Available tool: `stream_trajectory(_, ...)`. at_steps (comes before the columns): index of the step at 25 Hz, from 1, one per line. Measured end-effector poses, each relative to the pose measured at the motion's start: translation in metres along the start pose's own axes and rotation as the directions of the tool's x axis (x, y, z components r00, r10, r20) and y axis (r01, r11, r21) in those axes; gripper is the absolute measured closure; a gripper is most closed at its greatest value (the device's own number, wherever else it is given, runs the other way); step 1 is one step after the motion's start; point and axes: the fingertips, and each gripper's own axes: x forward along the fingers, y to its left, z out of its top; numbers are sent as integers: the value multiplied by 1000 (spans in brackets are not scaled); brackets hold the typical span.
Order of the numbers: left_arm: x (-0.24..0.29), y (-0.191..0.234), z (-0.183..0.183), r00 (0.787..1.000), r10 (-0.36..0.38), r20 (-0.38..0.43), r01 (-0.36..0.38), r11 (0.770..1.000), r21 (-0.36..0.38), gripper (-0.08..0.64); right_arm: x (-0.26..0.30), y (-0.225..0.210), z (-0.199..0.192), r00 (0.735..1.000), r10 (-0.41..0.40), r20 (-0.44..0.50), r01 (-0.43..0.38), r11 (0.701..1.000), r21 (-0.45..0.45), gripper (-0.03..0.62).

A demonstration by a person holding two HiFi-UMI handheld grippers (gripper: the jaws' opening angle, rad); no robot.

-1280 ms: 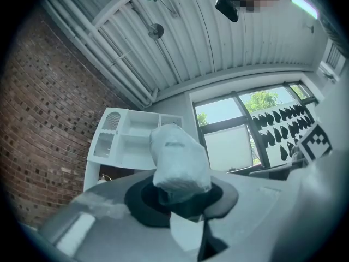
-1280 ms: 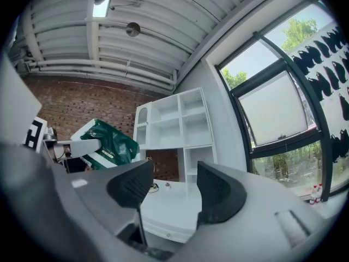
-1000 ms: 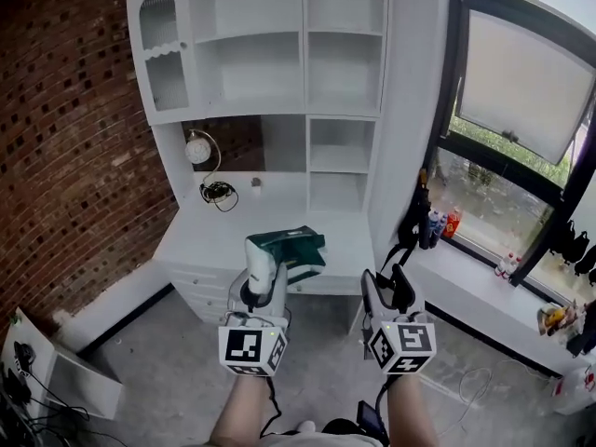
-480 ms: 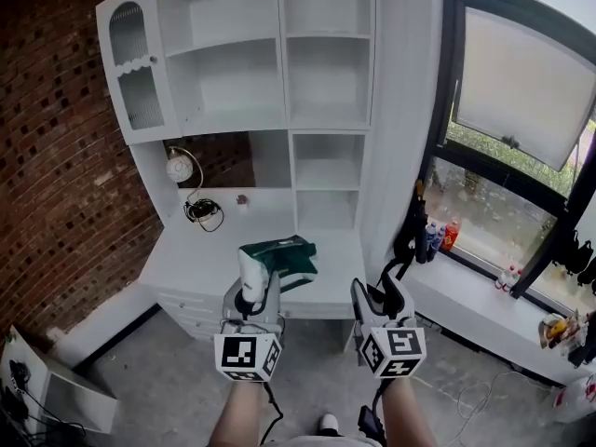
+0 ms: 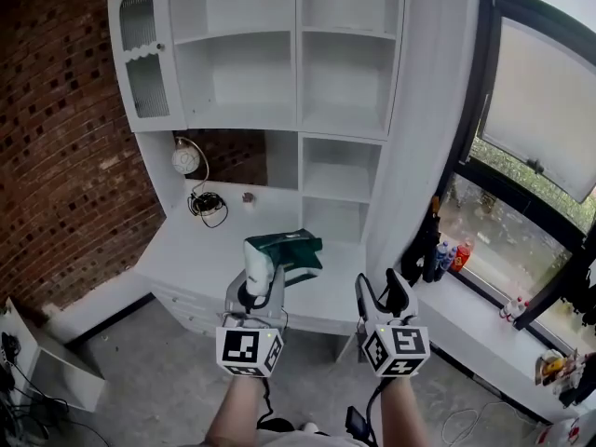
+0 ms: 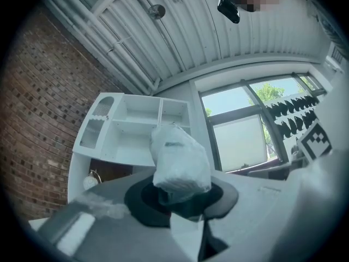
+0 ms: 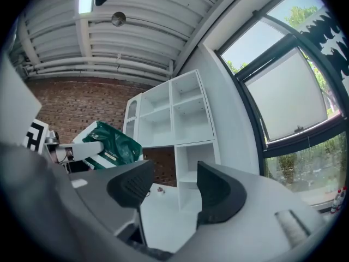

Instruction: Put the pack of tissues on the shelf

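The pack of tissues (image 5: 287, 252), dark green and white plastic, is held above the front of the white desk (image 5: 200, 250). My left gripper (image 5: 267, 270) is shut on its near end. In the left gripper view the pack (image 6: 179, 156) sticks out from between the jaws, white end toward the camera, in front of the white shelf unit (image 6: 131, 130). My right gripper (image 5: 381, 292) is beside it on the right, open and empty. The right gripper view has its gripper (image 7: 172, 187) facing the shelf unit (image 7: 172, 111), with the pack (image 7: 113, 144) at the left. The shelf unit (image 5: 298, 63) stands ahead with bare compartments.
A round lamp (image 5: 185, 159), a coiled black cable (image 5: 210, 203) and a small object (image 5: 248, 196) sit at the back of the desk. A brick wall (image 5: 65, 156) is to the left, and bottles (image 5: 449, 254) stand on the window sill to the right. A white box (image 5: 37, 371) lies on the floor.
Both grippers and the pack have come closer to the desk and shelf unit, which now look larger. The left grip on the pack is unchanged, and the right jaws stay open.
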Motion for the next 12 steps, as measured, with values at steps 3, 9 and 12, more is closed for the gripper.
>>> stream_trajectory(3,10,6,-15,1000,5,-27,-5,1000,0,457,13,-5,-12,1000,4,-14,-4,1000,19,339)
stream_trajectory(9,46,28,-41,998,-14,-61,13,1000,-12,457,53,-10,-43,998,-19,-65,20,1000,23,339)
stream_trajectory(12,72,38,-48,997,-55,-62,55,998,-12,457,76,-13,-45,997,-47,-57,49,998,31,339)
